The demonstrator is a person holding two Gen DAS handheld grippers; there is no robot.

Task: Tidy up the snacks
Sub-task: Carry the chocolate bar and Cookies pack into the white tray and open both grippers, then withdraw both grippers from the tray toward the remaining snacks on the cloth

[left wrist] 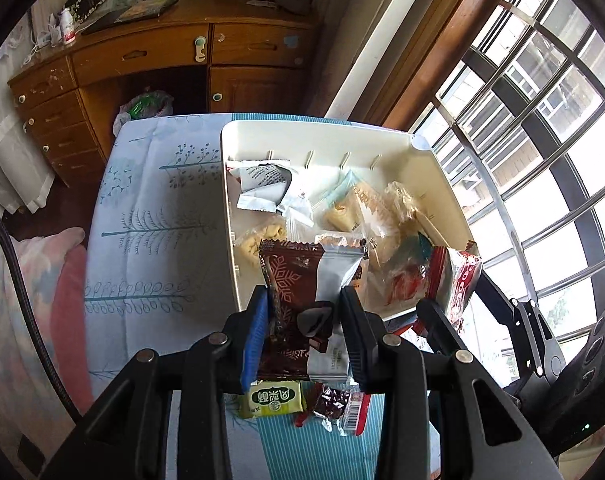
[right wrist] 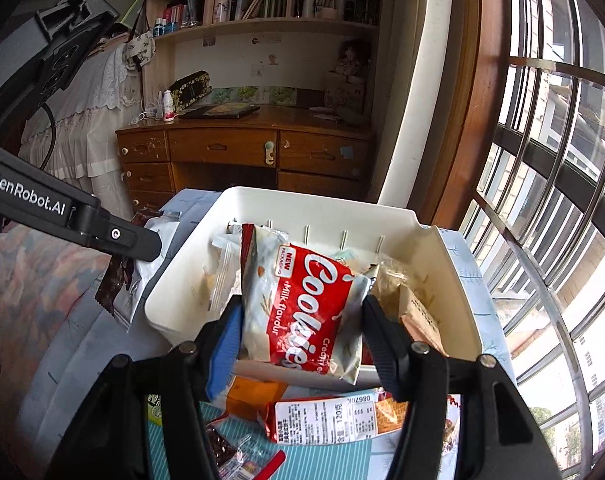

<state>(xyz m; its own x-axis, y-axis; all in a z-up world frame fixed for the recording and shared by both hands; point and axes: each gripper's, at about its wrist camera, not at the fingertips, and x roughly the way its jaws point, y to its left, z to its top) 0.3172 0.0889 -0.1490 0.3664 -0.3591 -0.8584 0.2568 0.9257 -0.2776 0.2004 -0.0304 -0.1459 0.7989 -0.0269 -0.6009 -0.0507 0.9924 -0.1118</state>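
While both grippers grip packets, bin (right wrist: 458, 280) rim near (window side).

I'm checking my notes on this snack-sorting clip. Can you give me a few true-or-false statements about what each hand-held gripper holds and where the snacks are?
1. The left hand-held gripper holds a brown-and-white snowflake packet. True.
2. The right hand-held gripper is empty. False: it grips a red Coolvies cookie bag.
3. The white bin already holds snacks. True.
4. No snacks remain outside the bin. False: a yellow-green packet lies on the striped cloth.
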